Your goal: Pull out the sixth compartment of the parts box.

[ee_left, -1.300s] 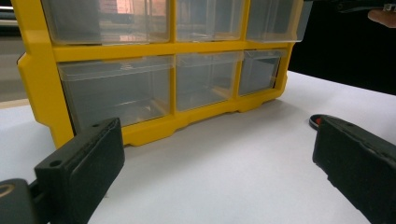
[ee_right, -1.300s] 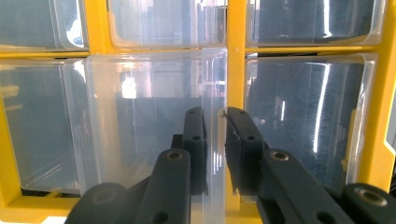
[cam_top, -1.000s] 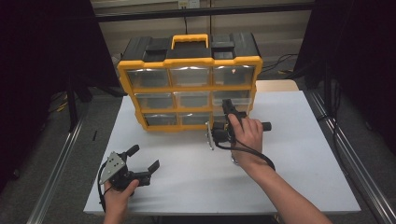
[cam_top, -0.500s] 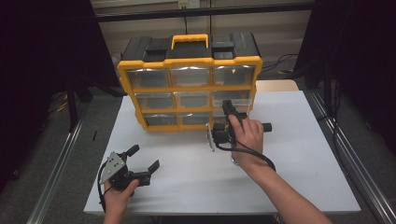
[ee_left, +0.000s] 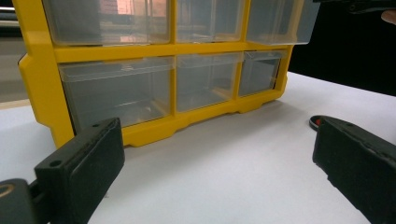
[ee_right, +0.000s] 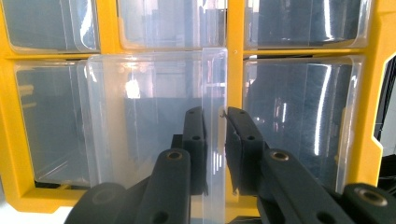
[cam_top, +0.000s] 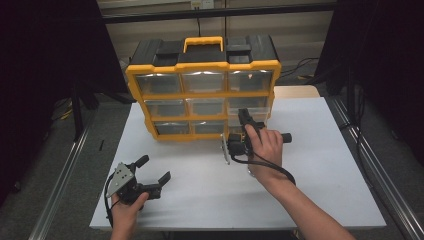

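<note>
White table (cam_top: 320, 175) carries a yellow organiser (cam_top: 202, 67) w/ black top and yellow handle, standing toward the far edge, approx. centred; 3 rows x 3 clear drawers.

Clear drawer (ee_right: 154, 121), bottom row at the organiser's right end, sticks out from the frame past its neighbours; in the right gripper view its front wall stands proud of the yellow frame.

Right claw (ee_right: 215, 149) is at that drawer, jaws nearly closed, pinching the drawer's thin front wall between the pads. In the high view the right claw (cam_top: 243, 131) sits just in front of the organiser's lower right corner, hand wrapped round the grip.

Left claw (cam_top: 152, 169) rests near the table's near left corner, jaws spread wide, nothing btw them, well apart from the organiser.
</note>
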Available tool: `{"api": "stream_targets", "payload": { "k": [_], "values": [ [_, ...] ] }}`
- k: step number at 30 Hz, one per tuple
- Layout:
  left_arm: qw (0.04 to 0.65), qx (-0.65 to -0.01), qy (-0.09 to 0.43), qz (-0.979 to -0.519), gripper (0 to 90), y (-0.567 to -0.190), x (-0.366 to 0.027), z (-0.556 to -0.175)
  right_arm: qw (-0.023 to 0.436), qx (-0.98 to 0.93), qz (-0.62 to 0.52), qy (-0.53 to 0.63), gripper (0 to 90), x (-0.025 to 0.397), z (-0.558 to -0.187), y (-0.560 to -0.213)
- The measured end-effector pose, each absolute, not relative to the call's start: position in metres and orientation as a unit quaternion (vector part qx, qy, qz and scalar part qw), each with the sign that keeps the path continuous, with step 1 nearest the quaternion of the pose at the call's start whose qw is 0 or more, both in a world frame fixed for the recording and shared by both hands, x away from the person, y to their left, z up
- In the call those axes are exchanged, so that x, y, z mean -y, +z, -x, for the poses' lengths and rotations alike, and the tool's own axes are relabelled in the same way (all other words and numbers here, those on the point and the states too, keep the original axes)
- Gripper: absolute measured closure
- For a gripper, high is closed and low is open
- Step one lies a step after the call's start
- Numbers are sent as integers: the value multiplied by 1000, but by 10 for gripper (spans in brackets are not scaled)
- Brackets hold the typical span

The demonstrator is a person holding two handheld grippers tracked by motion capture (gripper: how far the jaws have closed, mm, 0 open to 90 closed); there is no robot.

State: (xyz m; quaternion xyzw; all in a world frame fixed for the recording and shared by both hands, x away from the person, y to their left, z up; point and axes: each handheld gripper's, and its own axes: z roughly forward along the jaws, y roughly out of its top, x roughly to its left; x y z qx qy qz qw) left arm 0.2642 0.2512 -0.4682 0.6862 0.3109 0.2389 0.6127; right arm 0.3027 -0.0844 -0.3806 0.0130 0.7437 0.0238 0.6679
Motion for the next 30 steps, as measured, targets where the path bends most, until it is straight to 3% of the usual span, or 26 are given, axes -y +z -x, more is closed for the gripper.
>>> {"api": "stream_targets", "payload": {
  "k": [30],
  "values": [
    [603,-307,245,-695,23,-468,-254,-264,666,-745,-4,22,795,83,-294,-379]
  ]
}}
